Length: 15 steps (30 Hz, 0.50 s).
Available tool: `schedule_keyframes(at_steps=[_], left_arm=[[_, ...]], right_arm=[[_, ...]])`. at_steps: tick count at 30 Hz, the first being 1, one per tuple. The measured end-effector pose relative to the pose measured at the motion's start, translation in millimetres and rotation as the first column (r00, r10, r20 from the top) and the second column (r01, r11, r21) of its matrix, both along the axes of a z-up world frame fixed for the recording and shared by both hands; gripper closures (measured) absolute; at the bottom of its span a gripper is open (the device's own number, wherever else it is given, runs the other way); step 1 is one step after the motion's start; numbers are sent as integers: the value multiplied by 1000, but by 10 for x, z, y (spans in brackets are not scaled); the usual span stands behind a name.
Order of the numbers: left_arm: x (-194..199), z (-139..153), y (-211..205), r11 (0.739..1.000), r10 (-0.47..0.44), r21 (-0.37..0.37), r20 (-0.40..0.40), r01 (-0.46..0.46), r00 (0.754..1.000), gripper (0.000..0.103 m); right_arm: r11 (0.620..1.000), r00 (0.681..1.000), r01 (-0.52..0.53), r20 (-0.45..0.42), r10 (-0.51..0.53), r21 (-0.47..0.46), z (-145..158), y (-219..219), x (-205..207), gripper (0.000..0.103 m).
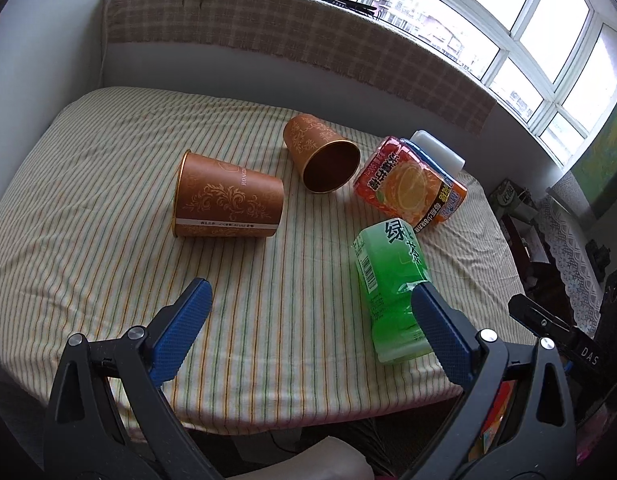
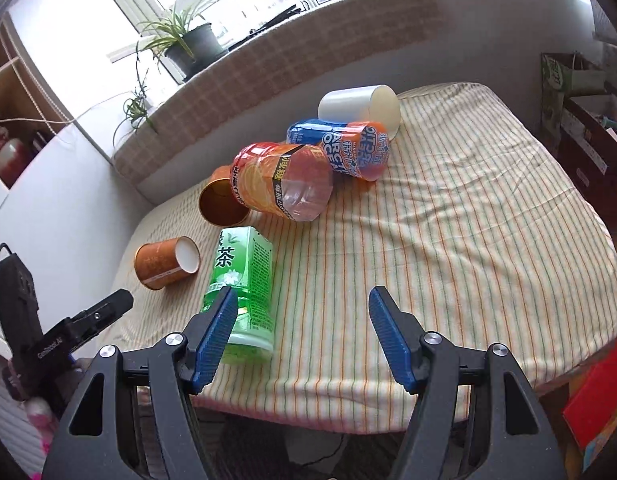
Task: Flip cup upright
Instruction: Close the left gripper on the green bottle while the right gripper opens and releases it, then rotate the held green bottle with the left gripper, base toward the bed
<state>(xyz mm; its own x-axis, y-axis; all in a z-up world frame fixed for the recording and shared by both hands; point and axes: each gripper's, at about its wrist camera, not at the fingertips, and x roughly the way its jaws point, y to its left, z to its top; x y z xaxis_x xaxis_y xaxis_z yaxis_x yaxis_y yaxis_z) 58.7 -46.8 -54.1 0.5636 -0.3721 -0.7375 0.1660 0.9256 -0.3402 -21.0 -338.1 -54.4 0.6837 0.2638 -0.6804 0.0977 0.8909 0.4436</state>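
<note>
Left tongs [image 1: 308,298]: I see them spread wide, holding nothing.
Right tongs [image 2: 302,306]: likewise spread, empty.
Worktop [image 2: 468,240]: striped cloth, cups [image 1: 228,200] on their sides.
Room: window [image 1: 548,40] behind.

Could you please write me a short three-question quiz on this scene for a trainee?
1. True or false: both brown cups lie on their sides on the striped cloth.
2. What colour is the cup farthest from the right gripper?
A. white
B. black
C. purple
3. Fill in: the jaws of the left gripper are ___, holding nothing.

Key: 1 true; 2 A; 3 open.
</note>
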Motion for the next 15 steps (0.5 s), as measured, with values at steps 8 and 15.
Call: schedule_keyframes(at_steps=[8,15], left_arm=[[277,-178,-331,984,-116,-148,-145,95,983,9],[517,-297,-524,971,-135,-225,-229,83,964,10]], right_arm=[[996,997,80,-8,-80,-32,-47,-218,-200,36],[994,996,87,-12,-88,-66,-89,-226,-230,36]])
